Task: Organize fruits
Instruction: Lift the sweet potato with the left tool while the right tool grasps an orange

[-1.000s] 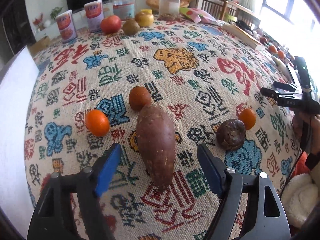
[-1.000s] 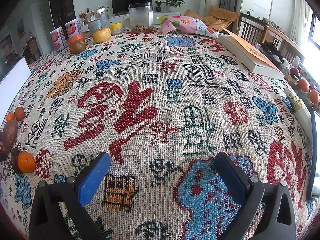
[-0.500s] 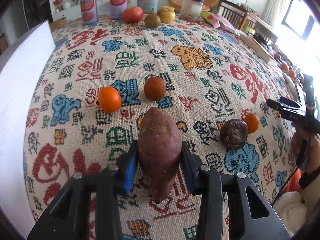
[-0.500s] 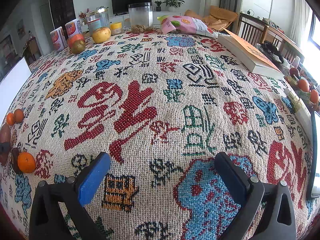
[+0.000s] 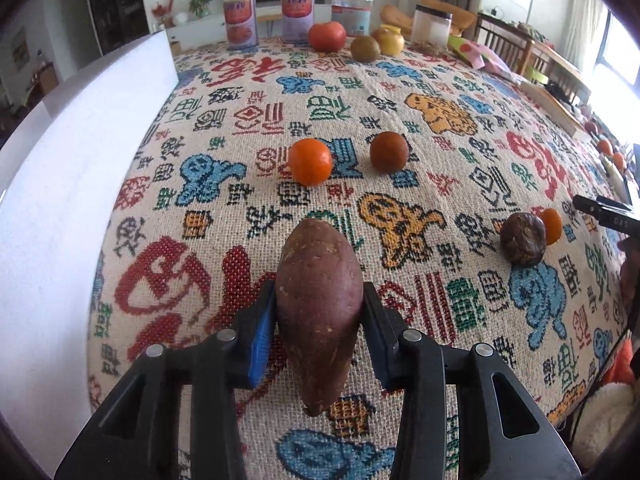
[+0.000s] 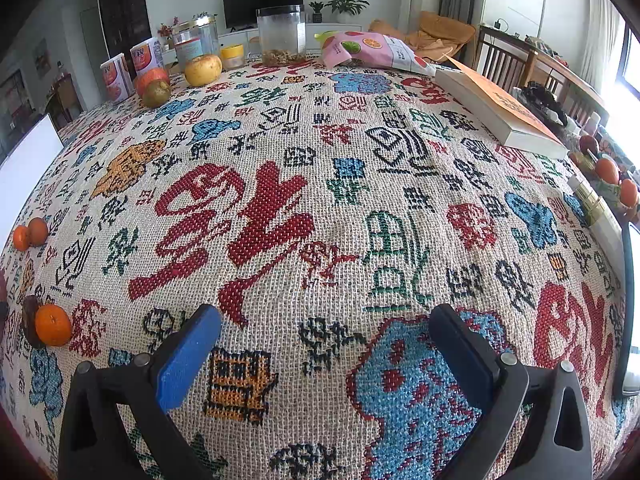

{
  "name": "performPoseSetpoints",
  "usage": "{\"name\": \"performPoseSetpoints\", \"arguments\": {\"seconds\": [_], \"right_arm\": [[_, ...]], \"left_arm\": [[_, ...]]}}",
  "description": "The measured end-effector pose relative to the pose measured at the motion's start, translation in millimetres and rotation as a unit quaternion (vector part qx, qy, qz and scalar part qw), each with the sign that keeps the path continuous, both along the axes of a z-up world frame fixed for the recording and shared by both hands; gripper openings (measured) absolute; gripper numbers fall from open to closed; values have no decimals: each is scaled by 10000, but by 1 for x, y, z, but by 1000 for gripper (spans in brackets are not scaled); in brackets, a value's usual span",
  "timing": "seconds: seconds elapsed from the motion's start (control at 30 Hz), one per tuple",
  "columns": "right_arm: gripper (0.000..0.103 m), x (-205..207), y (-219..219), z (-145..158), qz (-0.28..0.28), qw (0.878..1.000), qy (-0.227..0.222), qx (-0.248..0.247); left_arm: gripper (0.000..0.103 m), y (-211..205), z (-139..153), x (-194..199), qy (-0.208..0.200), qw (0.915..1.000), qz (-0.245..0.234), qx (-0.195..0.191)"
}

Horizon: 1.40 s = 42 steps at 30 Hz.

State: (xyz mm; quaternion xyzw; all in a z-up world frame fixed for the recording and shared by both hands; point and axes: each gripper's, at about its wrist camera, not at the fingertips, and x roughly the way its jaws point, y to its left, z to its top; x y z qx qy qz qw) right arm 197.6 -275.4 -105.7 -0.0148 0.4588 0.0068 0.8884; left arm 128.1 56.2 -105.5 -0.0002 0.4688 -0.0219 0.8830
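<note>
A reddish-brown sweet potato (image 5: 320, 304) stands between the blue pads of my left gripper (image 5: 319, 296), and both pads press on its sides while the jaws ease slightly open. Beyond it on the patterned cloth lie a bright mandarin (image 5: 310, 161), a brownish round fruit (image 5: 389, 151), a dark wrinkled fruit (image 5: 522, 239) and a small orange (image 5: 552, 226) behind it. My right gripper (image 6: 324, 328) hangs open over bare cloth with nothing between its fingers. The small orange (image 6: 53, 325) shows at the far left of the right wrist view.
A white board (image 5: 60, 200) runs along the table's left side. At the far edge stand two cans (image 5: 240, 20), jars, a red fruit (image 5: 327, 36), a brown fruit (image 5: 365, 48) and a yellow one (image 5: 390, 40). A book (image 6: 500, 112) and a snack bag (image 6: 372, 50) lie at the back right.
My left gripper has shut on the sweet potato, which lay between open fingers a second ago, and shifted with it across the cloth. The right gripper has stayed still.
</note>
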Motion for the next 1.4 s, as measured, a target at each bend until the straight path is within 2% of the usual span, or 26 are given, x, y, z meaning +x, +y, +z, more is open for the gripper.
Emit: {"name": "performPoseSetpoints", "arguments": {"seconds": [0.07, 0.33, 0.57, 0.97, 1.03, 1.07, 1.2, 1.3, 1.4], "right_arm": [[103, 0, 0, 0, 0, 10000, 0, 0], [103, 0, 0, 0, 1, 10000, -1, 2], [103, 0, -1, 0, 1, 10000, -1, 5], [103, -1, 1, 1, 71, 9999, -35, 70], [102, -10, 10, 8, 706, 9964, -191, 438], [102, -17, 19, 12, 1181, 9906, -267, 644], [97, -45, 74, 25, 2798, 9560, -315, 822], [88, -45, 111, 25, 3430, 9371, -269, 585], [76, -36, 133, 15, 3762, 9257, -126, 381]], "left_arm": [[53, -2, 0, -2, -31, 10000, -18, 31], [56, 2, -3, -6, -17, 9999, 36, 108], [68, 7, -5, -7, 24, 9999, 121, 85], [69, 10, -1, -10, 15, 9998, 62, -163], [68, 8, 1, -10, -21, 9999, 27, -136], [68, 8, 0, -10, -21, 9999, 21, -118], [63, 8, -5, -8, 32, 10000, 41, -62], [58, 10, -3, -8, 41, 9999, 59, -103], [52, 15, -1, -10, 55, 9997, 69, -215]]}}
